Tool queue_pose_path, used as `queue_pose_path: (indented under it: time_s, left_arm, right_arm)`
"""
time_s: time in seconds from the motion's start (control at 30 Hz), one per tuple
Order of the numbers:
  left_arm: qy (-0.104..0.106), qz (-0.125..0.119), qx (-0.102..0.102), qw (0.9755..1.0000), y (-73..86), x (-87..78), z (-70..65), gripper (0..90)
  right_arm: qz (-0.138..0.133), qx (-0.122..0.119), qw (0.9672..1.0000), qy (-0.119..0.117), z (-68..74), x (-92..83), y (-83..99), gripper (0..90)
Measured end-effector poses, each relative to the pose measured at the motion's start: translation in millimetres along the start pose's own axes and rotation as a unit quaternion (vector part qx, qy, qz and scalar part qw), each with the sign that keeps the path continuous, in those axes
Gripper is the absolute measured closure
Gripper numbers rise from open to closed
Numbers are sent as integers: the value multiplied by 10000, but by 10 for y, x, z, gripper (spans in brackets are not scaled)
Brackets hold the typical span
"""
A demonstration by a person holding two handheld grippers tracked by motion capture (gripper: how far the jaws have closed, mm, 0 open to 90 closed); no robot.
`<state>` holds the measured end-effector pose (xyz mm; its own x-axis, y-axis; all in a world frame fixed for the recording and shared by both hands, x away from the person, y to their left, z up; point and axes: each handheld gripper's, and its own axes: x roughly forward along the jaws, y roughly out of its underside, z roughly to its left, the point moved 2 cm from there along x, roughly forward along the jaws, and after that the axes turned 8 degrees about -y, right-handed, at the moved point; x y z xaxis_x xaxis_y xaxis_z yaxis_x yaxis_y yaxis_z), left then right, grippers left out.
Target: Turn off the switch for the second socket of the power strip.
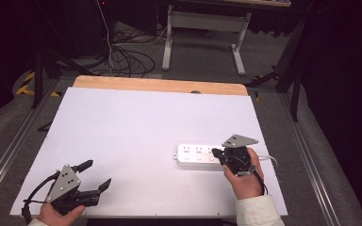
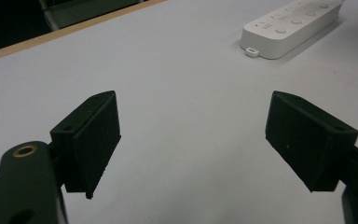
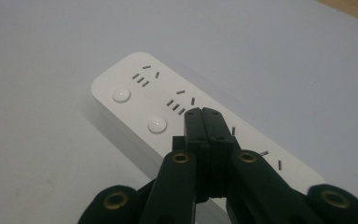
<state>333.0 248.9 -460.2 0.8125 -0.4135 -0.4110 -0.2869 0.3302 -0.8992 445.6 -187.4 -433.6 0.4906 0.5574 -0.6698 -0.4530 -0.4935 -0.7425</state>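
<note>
While the right gripper (image 1: 218, 153), jaws pressed together, sits over the power strip (image 1: 195, 154) at near right, the left gripper (image 1: 96, 175) idles spread; progress undeterminable.

one power strip (image 1: 199, 155), two claws (image 1: 95, 175), one table (image 1: 136, 122)

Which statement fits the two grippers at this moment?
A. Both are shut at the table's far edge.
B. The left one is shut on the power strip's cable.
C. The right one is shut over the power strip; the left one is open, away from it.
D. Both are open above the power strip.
C: the right gripper has its jaws pressed together over the white power strip, while the left gripper stands wide open over bare table.
</note>
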Motion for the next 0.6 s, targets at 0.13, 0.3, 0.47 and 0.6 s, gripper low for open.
queue_pose_path:
  time_s: [0.13,0.3,0.47,0.6]
  left_arm:
    - [-2,2,8,10000,1,-1,-2,183]
    - [-10,-14,5,10000,-2,-7,-4,182]
    - [-13,-22,-5,10000,-2,-2,5,182]
    - [-12,-26,4,10000,-4,-6,6,182]
  right_arm:
    - [-94,-67,9999,-16,2,-32,0,900]
    - [-359,-144,9992,-100,31,-139,-30,743]
    - [-494,-283,9984,-61,75,-219,-73,600]
    - [-550,-333,9978,-187,107,-250,-82,502]
